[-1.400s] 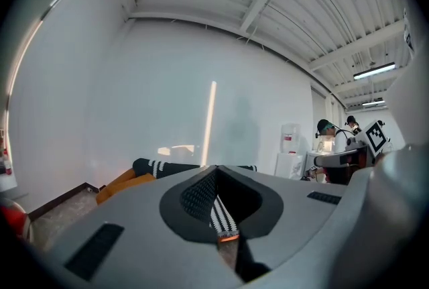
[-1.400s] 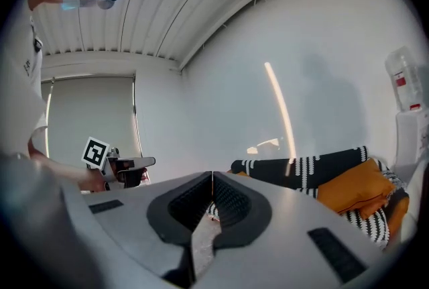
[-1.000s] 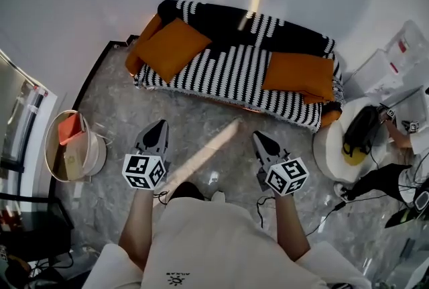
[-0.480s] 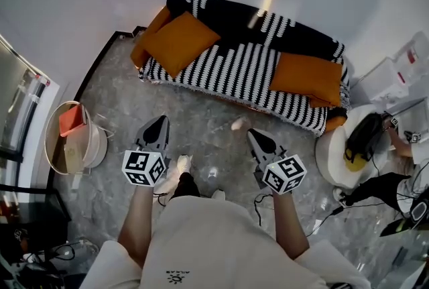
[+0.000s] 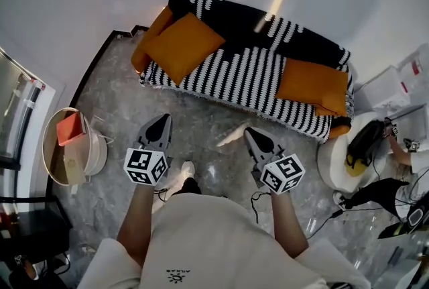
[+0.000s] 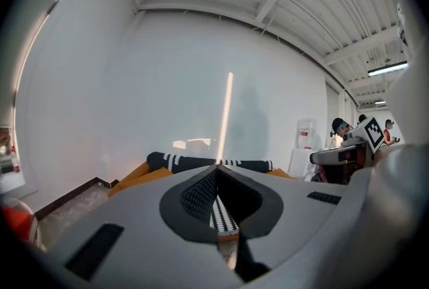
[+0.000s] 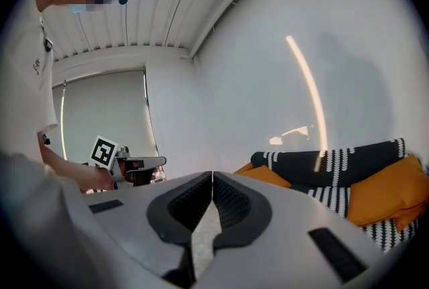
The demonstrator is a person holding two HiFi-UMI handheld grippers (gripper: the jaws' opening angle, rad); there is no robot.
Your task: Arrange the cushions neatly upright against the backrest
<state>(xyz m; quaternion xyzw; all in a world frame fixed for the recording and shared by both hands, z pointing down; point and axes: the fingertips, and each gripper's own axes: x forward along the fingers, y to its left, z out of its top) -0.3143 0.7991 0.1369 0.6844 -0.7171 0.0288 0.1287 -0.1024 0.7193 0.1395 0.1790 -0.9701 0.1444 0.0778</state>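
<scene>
Closer to the sofa [image 5: 221, 70] the left gripper [image 5: 161, 119] and right gripper [image 5: 251, 133] have been carried since a second ago. Both are held shut and empty, still well apart from the seat. The left cushion [image 5: 182, 46] is seen tilted at the sofa's left end. The right cushion [image 5: 314, 85] is laid flat on the seat, off the backrest [image 5: 268, 21]. If the jaws are not opened before contact, a cushion would likely be shoved rather than gripped. The striped throw [image 5: 241, 80] could also be pinched and dragged.
</scene>
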